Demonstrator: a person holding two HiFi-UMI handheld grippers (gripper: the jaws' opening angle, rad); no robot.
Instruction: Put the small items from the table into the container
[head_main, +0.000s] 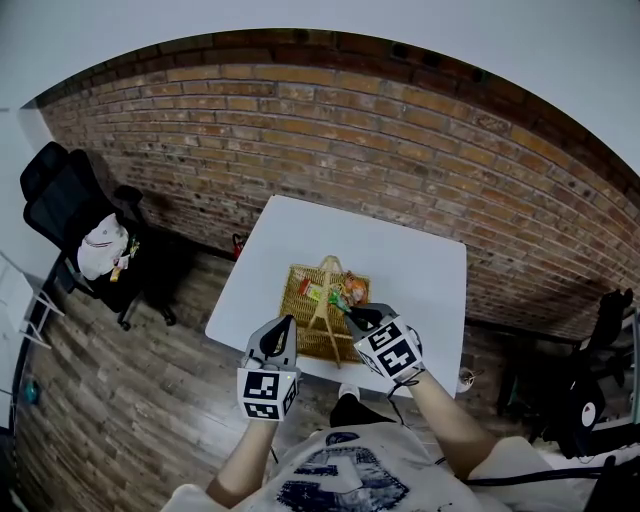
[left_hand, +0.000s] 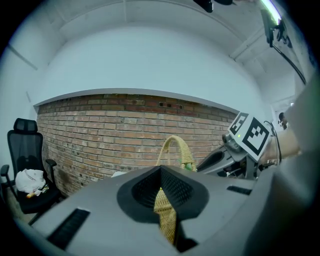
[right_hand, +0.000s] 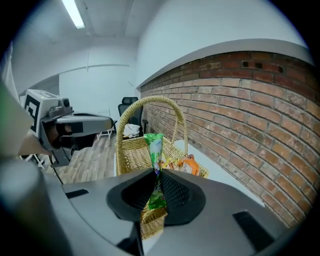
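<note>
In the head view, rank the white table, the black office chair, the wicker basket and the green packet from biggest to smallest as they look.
1. white table
2. black office chair, though it stands farther off on the floor, so this rank is less sure
3. wicker basket
4. green packet

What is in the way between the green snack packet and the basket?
Nothing visible. The right tongs pinch the green snack packet just above the wicker basket; its handle arches beyond.
</note>
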